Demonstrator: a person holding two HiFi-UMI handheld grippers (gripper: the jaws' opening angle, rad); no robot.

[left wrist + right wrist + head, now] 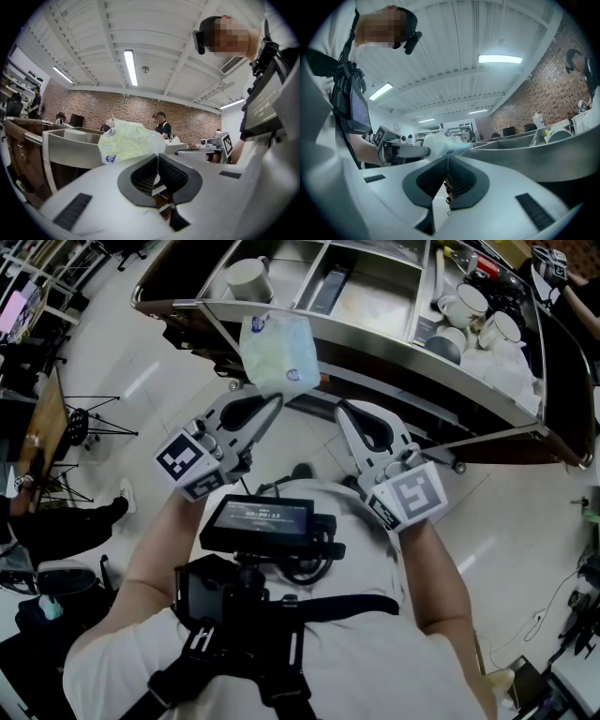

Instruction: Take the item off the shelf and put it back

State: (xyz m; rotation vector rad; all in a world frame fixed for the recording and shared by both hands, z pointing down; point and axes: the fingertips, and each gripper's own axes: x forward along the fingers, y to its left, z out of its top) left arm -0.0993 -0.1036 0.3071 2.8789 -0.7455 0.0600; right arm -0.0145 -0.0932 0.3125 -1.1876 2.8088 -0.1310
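Pinching the packet by its lower edge, left tool lifts it in front of the shelf, likely to clear the front rail | right tool pressed together on nothing, just beside, probably waiting | packet's round blue label unreadable | cups sit deeper on the shelf

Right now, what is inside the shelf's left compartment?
A white cup stands there. The packet covers part of the front rail; what lies behind the cup is hidden.
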